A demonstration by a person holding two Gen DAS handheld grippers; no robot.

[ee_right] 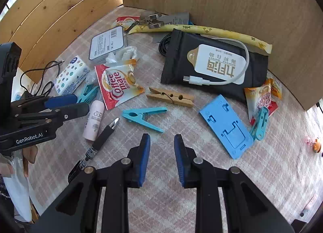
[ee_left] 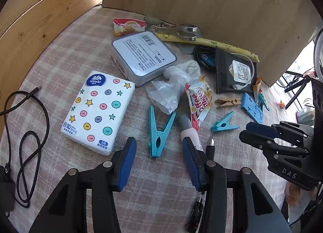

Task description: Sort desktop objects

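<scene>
Both grippers are hovering empty, the left gripper (ee_left: 159, 164) parted, the right gripper (ee_right: 161, 158) parted over bare cloth, and should be centring squarely before closing on the teal clothespin (ee_right: 144, 117) at eleven o'clock.

Teal clothespin (ee_right: 144, 118), blue phone stand (ee_right: 227, 127), pink-checked tablecloth (ee_right: 262, 172)

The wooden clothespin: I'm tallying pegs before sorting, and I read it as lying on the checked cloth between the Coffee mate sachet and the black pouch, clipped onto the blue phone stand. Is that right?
Not quite. The wooden clothespin does lie on the checked cloth between the Coffee mate sachet and the black pouch, but it is clipped onto nothing; it lies apart from the blue phone stand. The right wrist view shows the gap.
</scene>
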